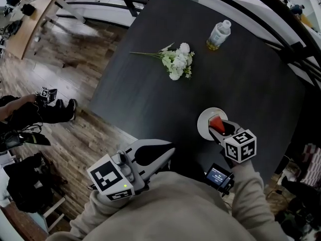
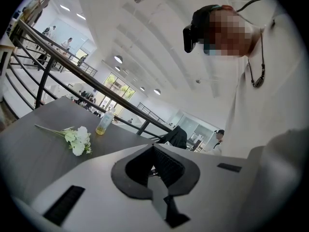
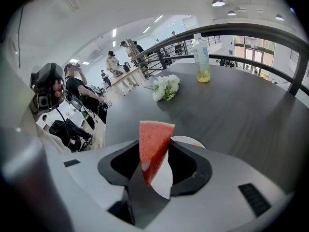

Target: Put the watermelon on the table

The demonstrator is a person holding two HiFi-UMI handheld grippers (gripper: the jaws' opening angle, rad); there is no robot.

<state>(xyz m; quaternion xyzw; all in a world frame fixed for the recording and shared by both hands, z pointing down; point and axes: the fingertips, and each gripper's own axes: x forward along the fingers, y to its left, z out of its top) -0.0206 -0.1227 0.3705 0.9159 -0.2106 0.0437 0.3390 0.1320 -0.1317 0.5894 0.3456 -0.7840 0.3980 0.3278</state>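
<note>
Head view first: the dark counter [image 1: 251, 84] fills the middle of the frame. A bunch of white flowers [image 1: 176, 60] lies at upper centre, and a clear bottle [image 1: 219, 35] of yellowish liquid stands at upper right. Down at lower right, the right tool [image 1: 220, 127] is clamped on the watermelon slice [image 1: 216, 123], red flesh showing, directly over a white plate [image 1: 204, 120] near the counter's edge. I can't tell whether the slice touches the plate. At lower left, the left tool [image 1: 168, 152] sits close to the person's chest, with its tip over the counter's near corner.

Over to the left gripper view: the left tool [image 2: 153, 146] has its jaws brought together at the tips, with nothing between them. Beyond it, the flowers [image 2: 77, 139] and the bottle [image 2: 104, 122] sit at middle left on the counter [image 2: 38, 149].

Now the right gripper view: the right tool [image 3: 153, 153] grips the watermelon slice [image 3: 153, 144] at frame centre, upright, with the pale rind edge on top and the point down. The plate [image 3: 186, 141] peeks out just behind it. Flowers [image 3: 165, 88] sit at upper centre and the bottle [image 3: 201, 59] stands above them on the counter [image 3: 241, 110].
</note>
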